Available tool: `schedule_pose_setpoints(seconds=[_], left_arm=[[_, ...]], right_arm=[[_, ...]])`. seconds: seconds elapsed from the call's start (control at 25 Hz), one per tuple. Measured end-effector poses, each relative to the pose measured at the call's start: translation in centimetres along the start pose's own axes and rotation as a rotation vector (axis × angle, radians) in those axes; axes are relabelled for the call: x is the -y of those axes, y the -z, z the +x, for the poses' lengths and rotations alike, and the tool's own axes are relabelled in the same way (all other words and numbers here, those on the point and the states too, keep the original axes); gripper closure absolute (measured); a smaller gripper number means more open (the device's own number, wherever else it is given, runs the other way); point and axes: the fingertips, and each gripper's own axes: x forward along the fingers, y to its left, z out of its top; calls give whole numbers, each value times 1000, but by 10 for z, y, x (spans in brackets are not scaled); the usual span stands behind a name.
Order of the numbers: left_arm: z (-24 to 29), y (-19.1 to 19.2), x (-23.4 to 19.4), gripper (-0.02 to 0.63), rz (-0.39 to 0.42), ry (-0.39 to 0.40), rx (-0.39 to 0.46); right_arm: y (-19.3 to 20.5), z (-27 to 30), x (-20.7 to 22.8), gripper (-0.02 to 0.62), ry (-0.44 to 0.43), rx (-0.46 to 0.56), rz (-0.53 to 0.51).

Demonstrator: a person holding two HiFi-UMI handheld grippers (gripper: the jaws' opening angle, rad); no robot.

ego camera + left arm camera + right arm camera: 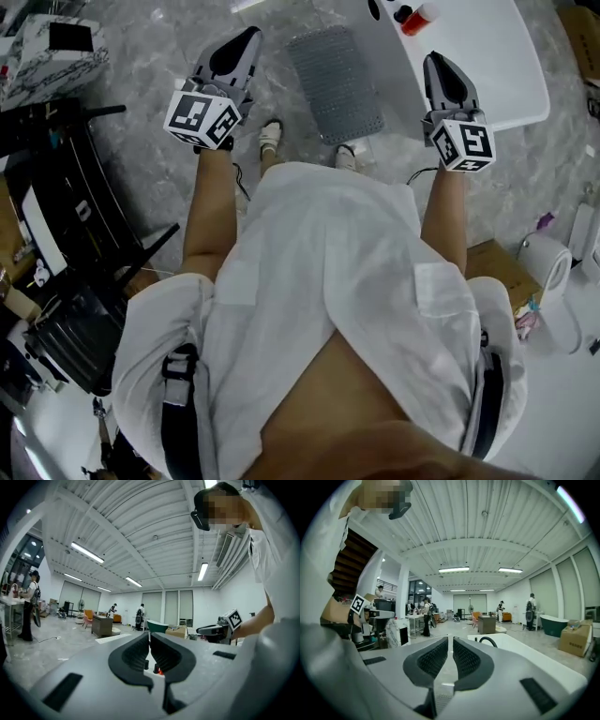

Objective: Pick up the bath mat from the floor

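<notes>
Where the bath mat (336, 84) lies: one grey studded mat, flat on the marbled floor (150, 56) at 12 o'clock in the head view, just ahead of the person's two shoes (271, 136).
Grippers: two, both held about level and both apart from the mat.
Left gripper (246, 37): at 11 o'clock, jaws closed together with nothing between them.
Right gripper (439, 61): at 1 o'clock, jaws closed together, empty.
Mat edges: the right long edge runs just beside one white tub (497, 66) at 1 o'clock; the left long edge faces bare floor.
Open room: floor lies free left of the mat; one black chair (84, 309) crowds 9 o'clock; one paper roll (548, 262) and one cardboard box (502, 272) sit at 3 o'clock.
</notes>
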Motion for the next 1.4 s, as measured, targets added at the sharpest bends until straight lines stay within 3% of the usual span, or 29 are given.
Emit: schedule_pose_setpoints(seconds=[0.24,0.44,0.64,1.0,1.4], left_arm=[[45,21,-58,589,-35,229,-80],[73,38,-92,589,-37,340,-110],[87,66,-98,589,-68,440,-150],[98,121,-53,589,-85,525,-207],[89,201,21,589,-104,535,-281]], right_arm=[[16,21,-11,560,234,-59,57],[40,34,-23,560,364,-102,128],[78,30,-46,560,472,-180,170],[156,8,-45,560,546,-276,233],[257,-22,-47,487,519,-316,287]])
